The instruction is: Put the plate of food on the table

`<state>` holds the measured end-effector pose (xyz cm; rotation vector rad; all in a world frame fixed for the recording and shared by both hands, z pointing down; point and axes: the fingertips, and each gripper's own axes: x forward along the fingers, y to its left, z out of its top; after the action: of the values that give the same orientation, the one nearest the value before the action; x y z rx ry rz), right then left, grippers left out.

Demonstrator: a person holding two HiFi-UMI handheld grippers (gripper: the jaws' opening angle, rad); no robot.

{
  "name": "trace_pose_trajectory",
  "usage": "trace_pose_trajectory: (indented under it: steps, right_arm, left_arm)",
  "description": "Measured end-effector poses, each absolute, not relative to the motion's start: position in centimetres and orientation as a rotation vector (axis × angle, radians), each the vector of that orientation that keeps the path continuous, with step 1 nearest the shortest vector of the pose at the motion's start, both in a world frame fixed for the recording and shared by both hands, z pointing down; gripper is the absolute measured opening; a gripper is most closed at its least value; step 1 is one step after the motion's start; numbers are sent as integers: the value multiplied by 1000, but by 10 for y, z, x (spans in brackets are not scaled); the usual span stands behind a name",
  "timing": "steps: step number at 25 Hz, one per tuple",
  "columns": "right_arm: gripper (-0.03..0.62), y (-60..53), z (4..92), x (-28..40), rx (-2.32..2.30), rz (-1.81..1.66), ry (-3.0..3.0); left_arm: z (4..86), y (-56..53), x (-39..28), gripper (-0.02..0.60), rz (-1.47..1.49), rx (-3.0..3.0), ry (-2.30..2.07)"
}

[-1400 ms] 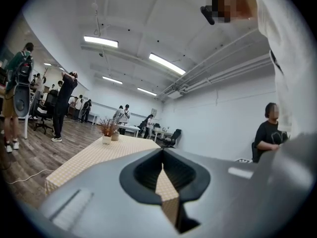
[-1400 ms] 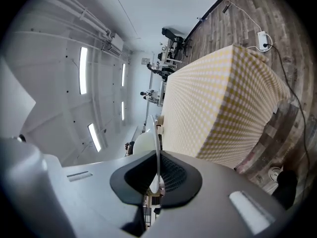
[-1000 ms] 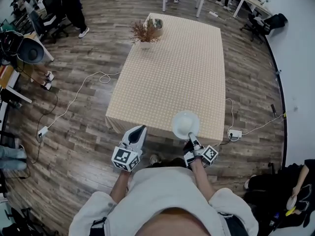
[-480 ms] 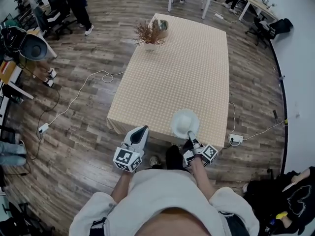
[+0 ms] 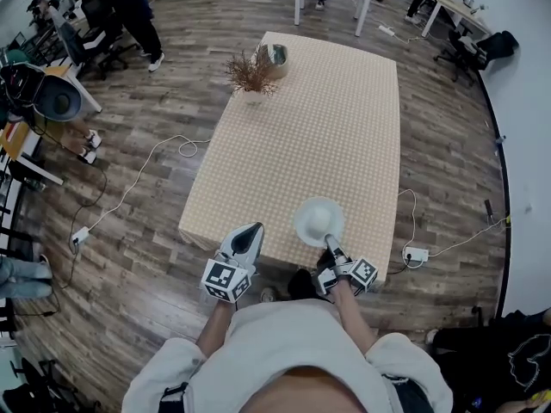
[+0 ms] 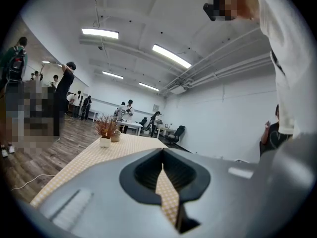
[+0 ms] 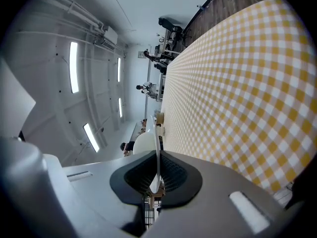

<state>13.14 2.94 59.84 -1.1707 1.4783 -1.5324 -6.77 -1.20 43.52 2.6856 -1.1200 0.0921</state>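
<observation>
Since a second ago your two grippers have carried forward, so the one plate (image 5: 318, 221) now sits wholly over the near end of the one checked table (image 5: 318, 119) instead of straddling its edge. Your right gripper (image 5: 331, 249) pinches the plate's near rim. Your left gripper (image 5: 250, 232), beside it, has its jaws pressed together on nothing. Two marker cubes (image 5: 222, 280) show only black-and-white squares. One dried plant (image 5: 250, 74) and one bowl (image 5: 277, 56) stand at the far end.

Left tool (image 5: 251, 230), right tool (image 5: 331, 250): both closed
</observation>
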Motion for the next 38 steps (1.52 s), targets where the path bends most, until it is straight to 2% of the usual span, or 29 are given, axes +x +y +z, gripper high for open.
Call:
trace_pose_trajectory:
  steps: [7,17,25,38]
  right_arm:
    - [8,-23,590,166,-1132,-1540,1512]
    - [8,-53,596,197,-1085,-1591,1516]
    - [8,-59,621,199,-1183,-1610,1473]
    - [8,-61,640,162,-1261,-1623,1397]
  left_arm:
    - [423,-58,-14,8,89,2707,-1132]
    - [433,-78,27,8,129,2669,-1157]
    - [449,-104,25,8,156,2658,-1094]
    - [476,-129,-5,8,212,2623,-975]
